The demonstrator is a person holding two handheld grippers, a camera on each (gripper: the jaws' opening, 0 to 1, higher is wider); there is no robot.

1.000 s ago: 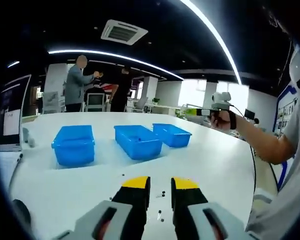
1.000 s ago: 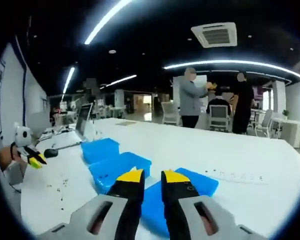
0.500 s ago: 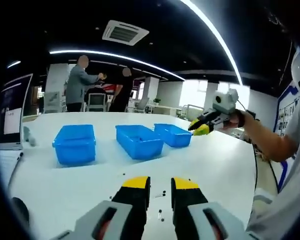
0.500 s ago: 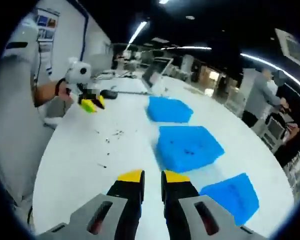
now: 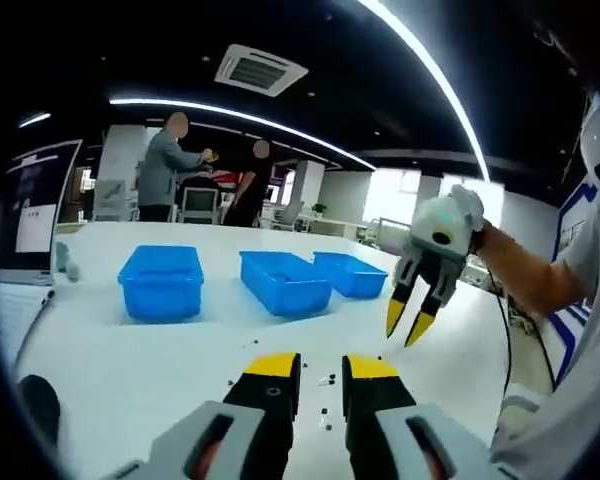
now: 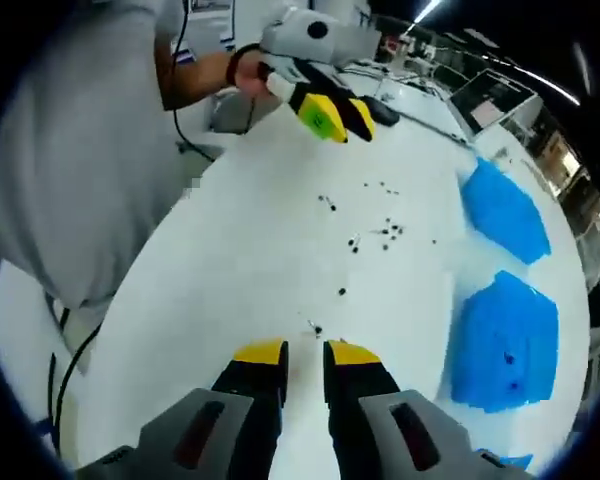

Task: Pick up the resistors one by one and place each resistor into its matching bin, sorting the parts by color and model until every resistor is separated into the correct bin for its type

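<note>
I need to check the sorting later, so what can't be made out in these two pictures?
- Resistors, right gripper view: specks too small to tell color or model.
- Blue bins, left gripper view: their walls hide most of the insides.
- Third bin, right gripper view: cut off by the bottom edge.
- Specks in the middle bin, right gripper view: too small to identify.
- Left hand-held gripper, right gripper view: gap between its tips unclear at this angle.

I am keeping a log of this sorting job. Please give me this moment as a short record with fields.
surface: white table
parts: small dark resistors scattered loose on the table
bins: three blue bins in a row
left tongs: open a little, empty, low over the resistors
right tongs: open a little, empty, pointing down at the table near one resistor
background: two people standing
</note>
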